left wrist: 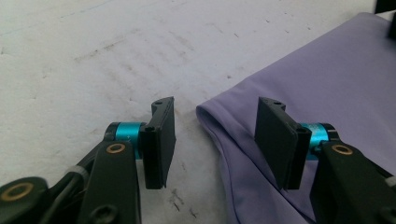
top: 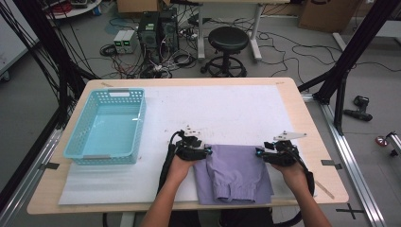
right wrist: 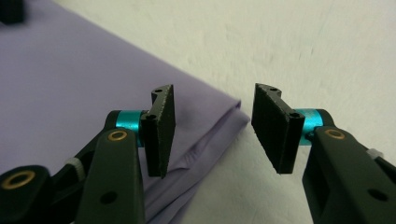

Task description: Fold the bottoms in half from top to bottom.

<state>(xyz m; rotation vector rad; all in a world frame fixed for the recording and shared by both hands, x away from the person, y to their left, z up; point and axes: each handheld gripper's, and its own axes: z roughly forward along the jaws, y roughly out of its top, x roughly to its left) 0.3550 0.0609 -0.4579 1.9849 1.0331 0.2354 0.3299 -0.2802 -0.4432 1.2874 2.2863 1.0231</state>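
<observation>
Folded purple garment (top: 234,172) lies flat on the white sheet (top: 227,111) at the table's near edge, its far left corner between the parted, non-gripping jaws of the left gripper (left wrist: 215,135), far right corner likewise within the open right gripper (right wrist: 212,128).

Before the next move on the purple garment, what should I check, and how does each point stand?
1. Left gripper open: ok, nothing is pinched between the pads.
2. Right gripper open: ok, its jaws stand apart at the cloth's corner.
3. Purple garment flat on the white sheet: ok, folded, lying near the table's front edge.
4. Left gripper lined up with the garment's edge: ok, the hem lies between its jaws.
5. Basket free to receive the garment: ok, nothing in it, standing to the left, apart from the garment.
6. Fold neat underneath: cannot tell, the lower layers are hidden.
</observation>
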